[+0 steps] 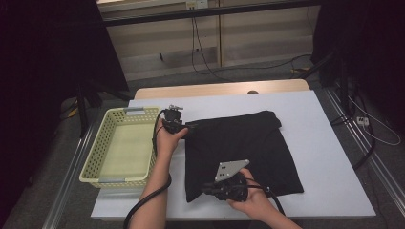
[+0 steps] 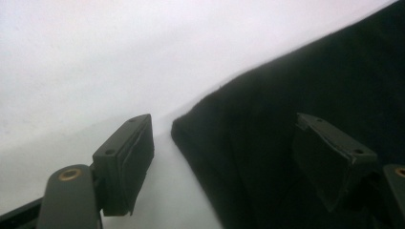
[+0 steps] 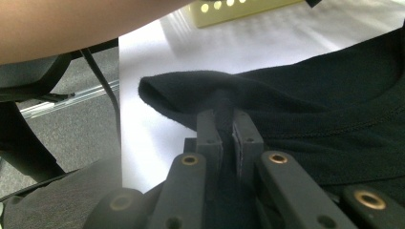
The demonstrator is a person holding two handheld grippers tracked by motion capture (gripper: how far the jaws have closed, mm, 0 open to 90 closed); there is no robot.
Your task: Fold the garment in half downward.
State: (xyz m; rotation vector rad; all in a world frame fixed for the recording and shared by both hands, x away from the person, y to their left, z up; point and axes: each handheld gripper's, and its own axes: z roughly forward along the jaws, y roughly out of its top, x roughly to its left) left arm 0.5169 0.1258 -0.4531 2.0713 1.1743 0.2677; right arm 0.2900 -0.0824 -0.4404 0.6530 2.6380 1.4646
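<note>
Nearest to the camera, at the bottom of the high view, the right gripper [image 1: 210, 190] is at the near-left corner of the black garment [image 1: 243, 150], with its grey three-cornered plate on top. From the right gripper view, its two jaws are pressed together on a fold of the black cloth [image 3: 296, 114], so this gripper is clamped on the garment's near edge, and the corner beside it is lifted a little from the table.

Black garment lies flat and folded on the white table [image 1: 325, 143], about in the middle, a little to the right of the basket.

Further away, the left gripper [image 1: 188, 126] is at the far-left corner of the garment. In the left gripper view its jaws stand apart: one pad [image 2: 138, 152] is over the white table, the other pad [image 2: 329, 162] is over the black cloth [image 2: 286, 124], and the edge of the cloth passes between them. They do not pinch it; nothing is gripped there.

Left of this hand stands the pale yellow basket [image 1: 107, 143], at the left edge of the table, just beside the garment but not touching it.
</note>
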